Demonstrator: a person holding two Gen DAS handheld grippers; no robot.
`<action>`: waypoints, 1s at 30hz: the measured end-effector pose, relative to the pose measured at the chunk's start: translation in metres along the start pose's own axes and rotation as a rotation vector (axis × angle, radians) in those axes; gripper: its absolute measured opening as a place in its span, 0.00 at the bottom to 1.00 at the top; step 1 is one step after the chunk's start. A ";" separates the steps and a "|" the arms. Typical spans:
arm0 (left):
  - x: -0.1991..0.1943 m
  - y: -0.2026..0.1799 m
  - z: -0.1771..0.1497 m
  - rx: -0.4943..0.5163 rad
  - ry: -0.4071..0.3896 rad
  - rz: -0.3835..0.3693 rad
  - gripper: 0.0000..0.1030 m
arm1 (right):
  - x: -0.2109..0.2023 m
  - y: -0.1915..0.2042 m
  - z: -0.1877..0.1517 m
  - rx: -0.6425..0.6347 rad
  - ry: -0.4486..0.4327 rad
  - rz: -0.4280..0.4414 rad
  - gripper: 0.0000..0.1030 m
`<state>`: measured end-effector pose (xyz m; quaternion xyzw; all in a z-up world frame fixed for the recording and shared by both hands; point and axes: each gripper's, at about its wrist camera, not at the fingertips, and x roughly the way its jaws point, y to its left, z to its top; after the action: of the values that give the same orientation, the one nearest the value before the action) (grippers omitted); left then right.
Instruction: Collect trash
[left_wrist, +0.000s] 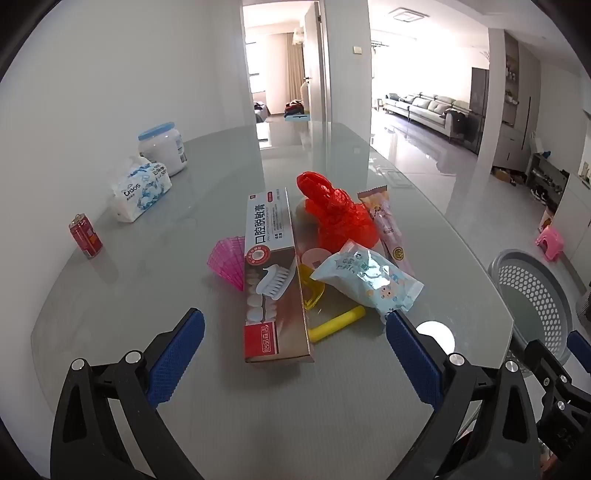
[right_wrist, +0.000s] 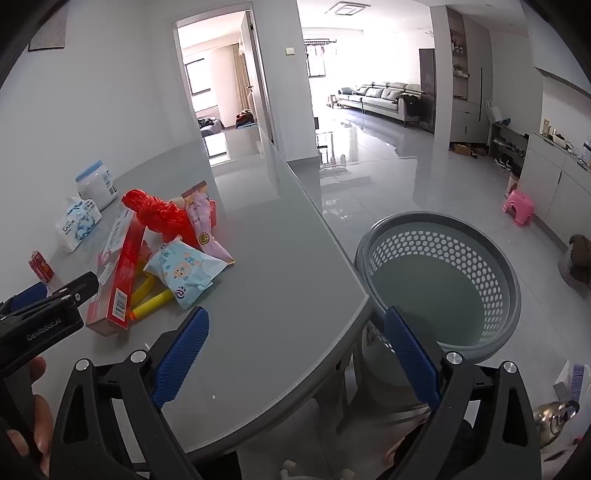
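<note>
Left wrist view: I have the left gripper (left_wrist: 295, 332) jaws spread wide, empty, straddling the toothpaste box (left_wrist: 271, 280) fronting the trash pile on the table (left_wrist: 147, 295), while the right gripper (right_wrist: 295, 339), equally agape, overhangs the table's edge toward the basket (right_wrist: 511, 284), apparently staged for drop-off.

Bright daylight, strong fisheye bend.
Blown-out glare from far windows (right_wrist: 325, 55), sheen across floor (right_wrist: 388, 177) and table (left_wrist: 221, 387); dark vignetted corners, sharp overall.
</note>
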<state>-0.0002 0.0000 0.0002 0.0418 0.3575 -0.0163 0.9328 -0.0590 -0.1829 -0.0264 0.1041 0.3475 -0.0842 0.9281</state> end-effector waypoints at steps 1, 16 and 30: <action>0.000 0.000 0.000 0.001 -0.002 0.000 0.94 | -0.001 0.000 0.000 -0.003 -0.009 -0.002 0.89; -0.014 -0.011 -0.002 0.028 -0.031 -0.002 0.94 | -0.017 -0.011 -0.004 0.018 -0.029 -0.008 0.89; -0.018 -0.017 -0.007 0.035 -0.035 -0.011 0.94 | -0.019 -0.008 -0.005 0.010 -0.033 -0.010 0.89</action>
<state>-0.0197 -0.0167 0.0060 0.0559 0.3411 -0.0282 0.9379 -0.0776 -0.1874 -0.0187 0.1054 0.3323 -0.0923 0.9327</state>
